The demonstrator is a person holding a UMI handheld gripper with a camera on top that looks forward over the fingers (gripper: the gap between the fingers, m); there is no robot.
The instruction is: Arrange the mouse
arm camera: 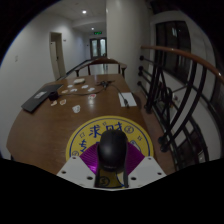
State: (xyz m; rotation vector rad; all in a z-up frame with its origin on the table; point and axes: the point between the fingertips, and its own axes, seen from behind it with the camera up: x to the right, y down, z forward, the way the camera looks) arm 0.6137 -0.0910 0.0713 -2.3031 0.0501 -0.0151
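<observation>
A black computer mouse (112, 150) stands between my two fingers, close to the camera. The purple pads (90, 158) press against both of its sides, so my gripper (112, 166) is shut on the mouse. It is held over the near part of a round yellow mat (92, 133) with red characters and a blue rim. The mat lies on the near end of a long wooden table (60, 118). The mouse hides the mat's middle.
Farther along the table lie a dark flat device (38, 100) at the left, several small items (80, 88) in the middle and white papers (127, 99) at the right. A wooden-topped railing (172, 75) runs along the right. Chairs and a door (97, 45) stand beyond the table.
</observation>
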